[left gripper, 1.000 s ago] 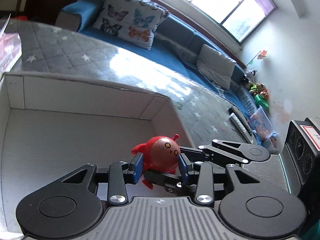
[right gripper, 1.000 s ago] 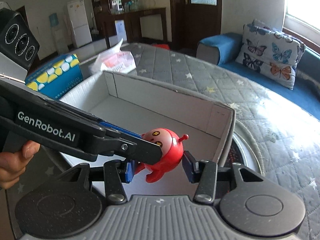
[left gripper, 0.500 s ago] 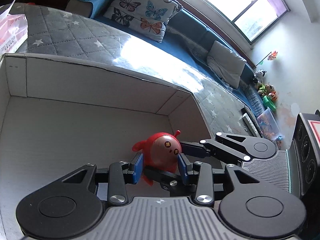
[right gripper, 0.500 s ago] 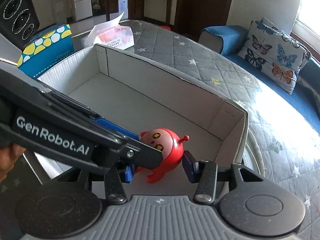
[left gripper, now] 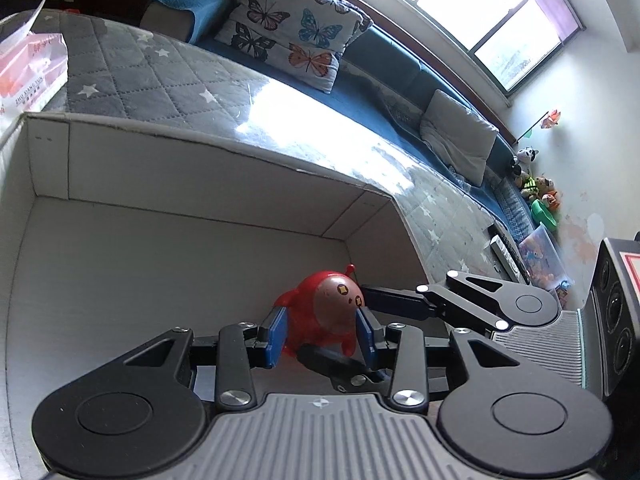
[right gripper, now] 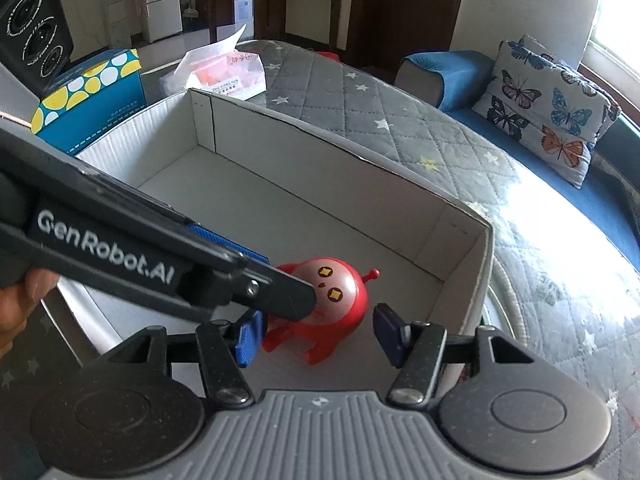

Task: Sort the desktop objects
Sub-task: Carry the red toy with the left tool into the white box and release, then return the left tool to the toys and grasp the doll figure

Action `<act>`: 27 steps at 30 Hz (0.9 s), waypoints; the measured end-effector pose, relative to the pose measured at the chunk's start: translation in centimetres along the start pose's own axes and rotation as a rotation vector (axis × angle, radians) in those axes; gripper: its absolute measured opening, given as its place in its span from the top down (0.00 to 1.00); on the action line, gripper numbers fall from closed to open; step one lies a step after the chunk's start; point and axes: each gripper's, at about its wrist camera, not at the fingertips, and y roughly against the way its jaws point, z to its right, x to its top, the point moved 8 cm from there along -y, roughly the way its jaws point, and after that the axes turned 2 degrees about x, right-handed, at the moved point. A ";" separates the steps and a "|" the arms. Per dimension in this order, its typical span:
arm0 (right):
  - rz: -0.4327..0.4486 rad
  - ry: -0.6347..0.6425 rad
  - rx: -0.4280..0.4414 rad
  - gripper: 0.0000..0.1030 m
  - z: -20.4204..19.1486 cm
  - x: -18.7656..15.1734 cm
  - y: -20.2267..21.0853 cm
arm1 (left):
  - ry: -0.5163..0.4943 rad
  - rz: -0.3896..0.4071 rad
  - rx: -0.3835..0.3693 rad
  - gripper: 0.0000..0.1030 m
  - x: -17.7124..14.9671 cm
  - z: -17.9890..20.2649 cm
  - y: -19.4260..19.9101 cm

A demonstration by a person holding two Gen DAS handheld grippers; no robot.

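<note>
So the left gripper has its blue pads clamped on the red toy, down inside the white box near its right end wall. Right of the toy, the right gripper sits spread apart, not gripping anything.

Between the blue-padded jaws sits a red toy with a pale face and yellow diamond eyes. Beyond them, a white box, grey star-patterned quilt, butterfly cushion.
</note>
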 end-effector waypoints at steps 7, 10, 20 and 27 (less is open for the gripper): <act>0.036 -0.019 -0.012 0.42 0.4 -0.2 2.2 | -0.014 0.025 0.009 0.61 -0.3 0.8 1.2; 0.059 -0.020 -0.015 0.42 0.2 -0.5 3.8 | -0.022 0.036 0.014 0.61 -0.7 1.3 2.0; 0.135 -0.021 -0.027 0.41 -0.9 -2.7 9.2 | -0.069 0.076 0.023 0.61 -3.4 3.8 5.1; 0.187 -0.031 -0.037 0.33 -1.6 -5.5 12.9 | -0.108 0.082 0.027 0.61 -6.3 5.8 6.5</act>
